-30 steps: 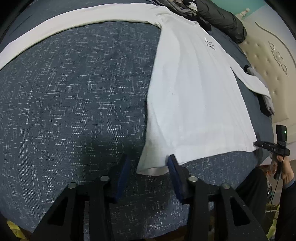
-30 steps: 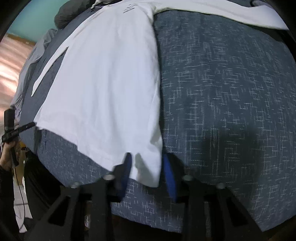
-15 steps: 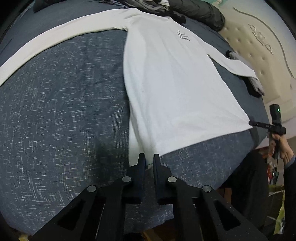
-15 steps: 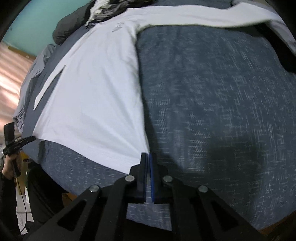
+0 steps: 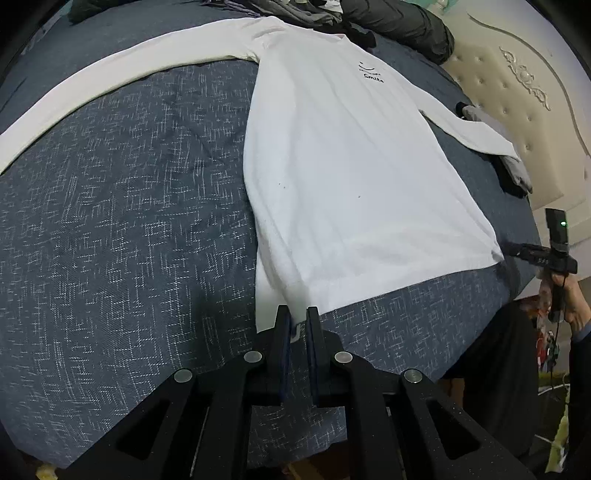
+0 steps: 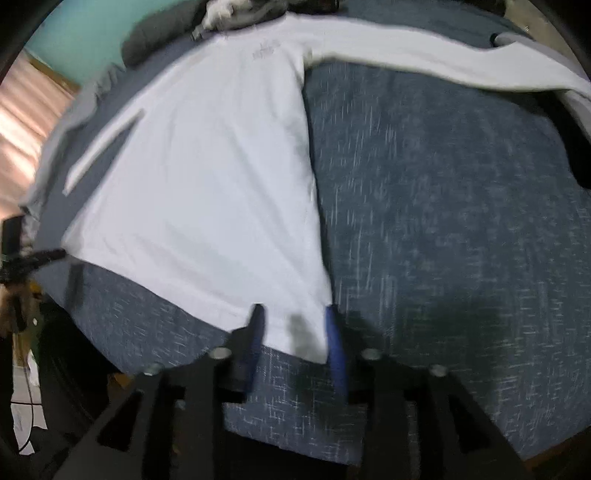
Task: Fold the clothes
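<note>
A white long-sleeved shirt [image 5: 351,166] lies flat, front up, on the dark blue bedcover [image 5: 129,221], sleeves spread to both sides. My left gripper [image 5: 297,325] is shut on the hem's left corner, with a bit of white fabric between its blue pads. In the right wrist view the shirt [image 6: 207,184] looks blurred. My right gripper [image 6: 295,325] is open there, and the hem's right corner lies between its fingers. That right gripper [image 5: 517,251] also shows at the hem's far corner in the left wrist view. The left gripper [image 6: 44,256] shows at the left edge of the right wrist view.
Dark clothes [image 5: 399,22] are piled at the far side of the bed beyond the collar. A grey and black garment [image 5: 513,173] lies under the right sleeve end. A padded cream headboard [image 5: 517,92] stands at right. A hand [image 5: 569,299] holds the right gripper's handle.
The left gripper closed on the hem corner and stays shut. The right gripper had shut on its corner half a second ago and now stands open again.
</note>
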`<state>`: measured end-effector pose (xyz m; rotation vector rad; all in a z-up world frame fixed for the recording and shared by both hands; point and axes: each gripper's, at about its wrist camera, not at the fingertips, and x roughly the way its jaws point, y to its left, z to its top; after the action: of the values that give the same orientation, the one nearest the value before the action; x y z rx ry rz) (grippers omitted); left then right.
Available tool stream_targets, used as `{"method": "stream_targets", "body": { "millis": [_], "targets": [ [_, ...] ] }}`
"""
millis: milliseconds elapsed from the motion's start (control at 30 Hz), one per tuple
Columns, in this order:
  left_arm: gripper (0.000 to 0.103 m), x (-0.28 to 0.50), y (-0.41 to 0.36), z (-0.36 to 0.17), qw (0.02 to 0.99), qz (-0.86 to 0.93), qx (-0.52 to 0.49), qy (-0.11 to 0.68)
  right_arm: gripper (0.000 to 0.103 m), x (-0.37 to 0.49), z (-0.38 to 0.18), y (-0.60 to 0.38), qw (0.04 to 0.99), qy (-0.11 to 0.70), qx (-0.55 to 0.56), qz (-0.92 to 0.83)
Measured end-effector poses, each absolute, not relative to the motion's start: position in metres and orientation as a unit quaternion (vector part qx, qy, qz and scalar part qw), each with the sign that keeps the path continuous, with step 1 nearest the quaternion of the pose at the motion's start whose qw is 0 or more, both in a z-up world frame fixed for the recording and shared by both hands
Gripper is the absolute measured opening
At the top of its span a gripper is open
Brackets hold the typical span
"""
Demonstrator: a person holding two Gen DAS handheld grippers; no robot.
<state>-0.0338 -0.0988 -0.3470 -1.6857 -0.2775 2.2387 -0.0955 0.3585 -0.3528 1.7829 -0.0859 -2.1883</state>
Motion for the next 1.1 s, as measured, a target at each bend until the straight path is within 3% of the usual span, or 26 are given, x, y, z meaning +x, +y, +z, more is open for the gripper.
{"method": "stream_targets", "body": {
  "millis": [167, 300, 400, 600, 767, 1100],
  "targets": [
    [0.009, -0.034, -0.094, -0.348, 0.163, 0.785, -0.589, -0.097, 0.040, -0.101, -0.373, 0.354, 0.135, -0.010, 0.642, -0.755],
    [0.009, -0.035, -0.096, -0.348, 0.161, 0.786, -0.588, -0.100, 0.014, -0.099, -0.373, 0.355, 0.133, 0.001, 0.635, -0.761],
    [0.009, -0.035, -0.098, -0.348, 0.161, 0.787, -0.586, -0.102, 0.009, -0.097, -0.368, 0.359, 0.138, -0.002, 0.628, -0.766],
    [0.009, -0.036, -0.101, -0.347, 0.161, 0.788, -0.585, -0.104, 0.011, -0.088, -0.353, 0.376, 0.120, -0.009, 0.612, -0.782],
    [0.009, -0.037, -0.099, -0.348, 0.162, 0.788, -0.585, -0.105, 0.034, -0.085, -0.344, 0.368, 0.152, -0.004, 0.599, -0.786],
    [0.009, -0.037, -0.104, -0.346, 0.160, 0.789, -0.583, -0.108, 0.034, -0.088, -0.378, 0.348, 0.157, 0.053, 0.628, -0.760]
  ]
}}
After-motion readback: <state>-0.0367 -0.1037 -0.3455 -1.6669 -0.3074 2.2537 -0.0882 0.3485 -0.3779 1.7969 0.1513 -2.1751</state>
